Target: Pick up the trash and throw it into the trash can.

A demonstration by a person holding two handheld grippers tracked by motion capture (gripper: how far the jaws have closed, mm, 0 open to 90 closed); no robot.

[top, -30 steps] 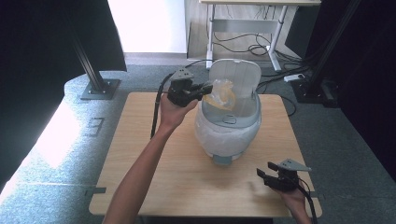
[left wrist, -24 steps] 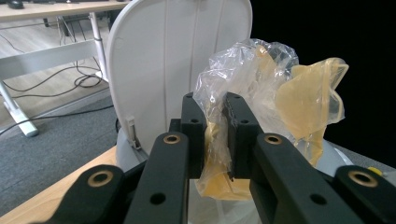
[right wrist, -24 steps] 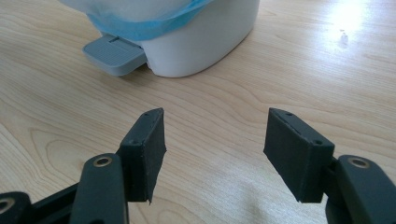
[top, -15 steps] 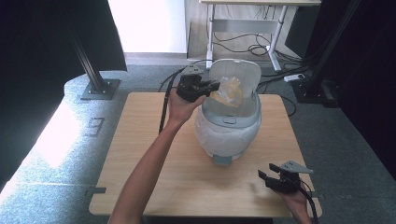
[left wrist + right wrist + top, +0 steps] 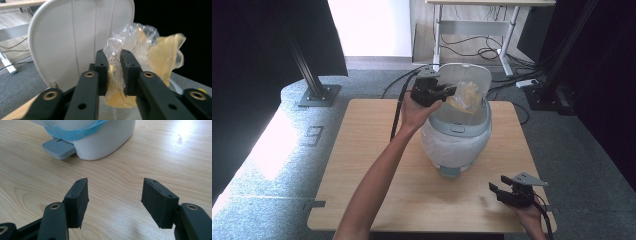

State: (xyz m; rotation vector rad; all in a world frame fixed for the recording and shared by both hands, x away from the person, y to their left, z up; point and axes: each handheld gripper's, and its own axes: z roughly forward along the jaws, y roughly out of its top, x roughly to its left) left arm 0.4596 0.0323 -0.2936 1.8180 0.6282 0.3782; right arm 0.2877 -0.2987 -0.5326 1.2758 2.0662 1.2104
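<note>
The left gripper has its jaws around a crumpled clear plastic bag with yellow inside; they have just been easing apart, though the pads look to be touching the film. It holds the bag over the open mouth of the white bin, before its raised lid. The right gripper rests low over the desk near the bin's grey pedal, jaws spread and empty.

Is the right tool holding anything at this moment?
No: in the right gripper view the right tool has its jaws spread apart over the bare wooden table, with nothing between them.
</note>
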